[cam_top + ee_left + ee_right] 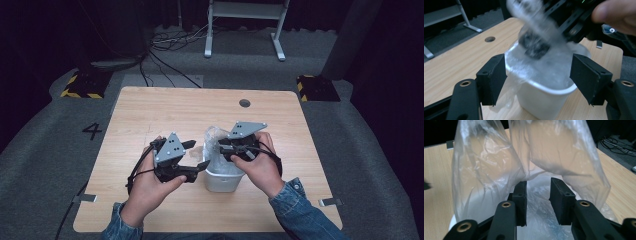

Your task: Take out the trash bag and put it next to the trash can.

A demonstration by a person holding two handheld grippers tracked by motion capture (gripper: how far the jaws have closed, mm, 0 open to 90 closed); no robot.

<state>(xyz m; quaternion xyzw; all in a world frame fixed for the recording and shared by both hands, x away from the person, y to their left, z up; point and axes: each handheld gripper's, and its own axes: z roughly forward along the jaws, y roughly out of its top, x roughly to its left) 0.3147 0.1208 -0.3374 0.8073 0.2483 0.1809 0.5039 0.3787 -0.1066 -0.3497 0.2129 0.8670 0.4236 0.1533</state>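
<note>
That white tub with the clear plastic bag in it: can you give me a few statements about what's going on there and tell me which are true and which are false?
1. The white tub stands upright on the wooden table. True.
2. The plastic bag is black and opaque. False: it is clear.
3. The left gripper clamps the tub's rim. False: its jaws stand wide open on either side of the tub, apart from it.
4. The right gripper reaches into the bag's mouth over the tub. True, with film around its jaws.
5. The tub lies on the floor. False: it is on the table.
</note>
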